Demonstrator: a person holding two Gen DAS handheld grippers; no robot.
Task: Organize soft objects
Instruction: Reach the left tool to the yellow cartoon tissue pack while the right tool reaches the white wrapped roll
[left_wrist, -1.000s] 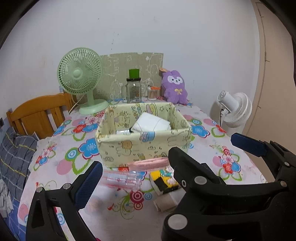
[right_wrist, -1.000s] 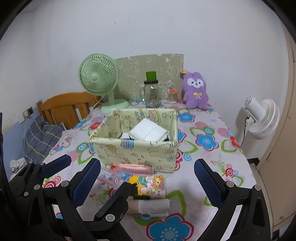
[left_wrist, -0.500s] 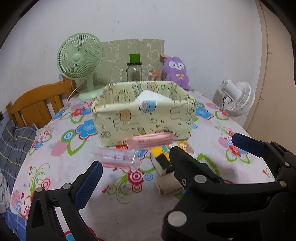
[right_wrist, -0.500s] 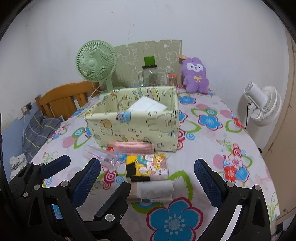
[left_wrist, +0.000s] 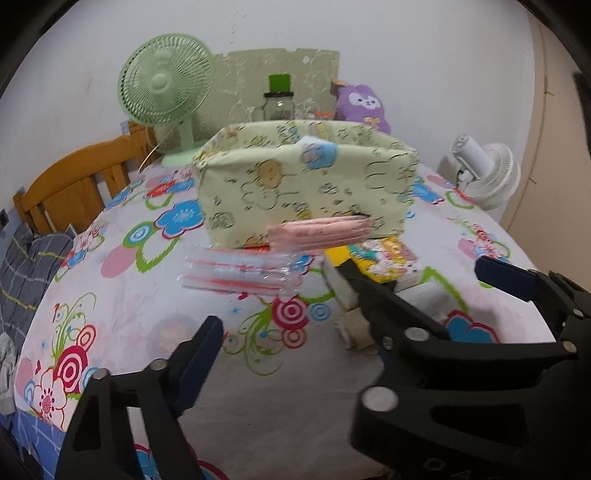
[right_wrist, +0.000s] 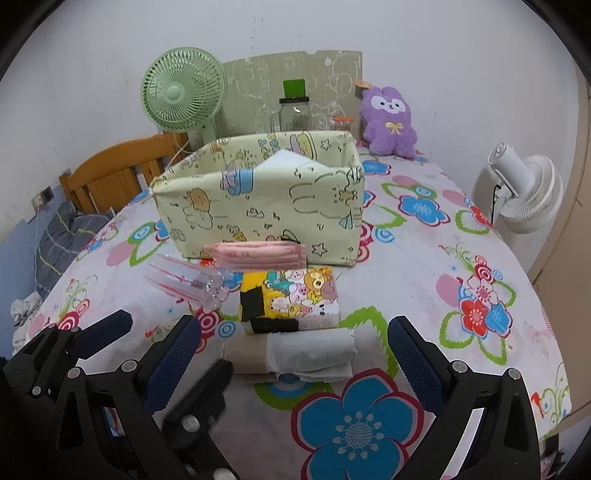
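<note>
A pale green fabric box (right_wrist: 258, 206) (left_wrist: 306, 184) stands mid-table with a white pack inside. In front of it lie a pink pack (right_wrist: 258, 254) (left_wrist: 317, 236), a clear plastic bag with red stripes (right_wrist: 184, 284) (left_wrist: 240, 273), a yellow cartoon tissue pack (right_wrist: 295, 295) (left_wrist: 384, 258) and a rolled white and beige cloth (right_wrist: 295, 356). My right gripper (right_wrist: 291, 354) is open and empty, its jaws on either side of the rolled cloth. My left gripper (left_wrist: 354, 306) is open and empty, low over the table, short of the plastic bag.
A green fan (right_wrist: 184, 96), a glass jar (right_wrist: 293, 110) and a purple plush (right_wrist: 388, 122) stand at the back. A white fan (right_wrist: 524, 192) stands off the right edge. A wooden chair (right_wrist: 110, 173) is at the left. The flowered tablecloth (right_wrist: 424, 258) covers the table.
Both grippers have dropped lower and moved forward toward the items in front of the box. The right gripper now straddles the rolled cloth. Nothing has been taken hold of.
</note>
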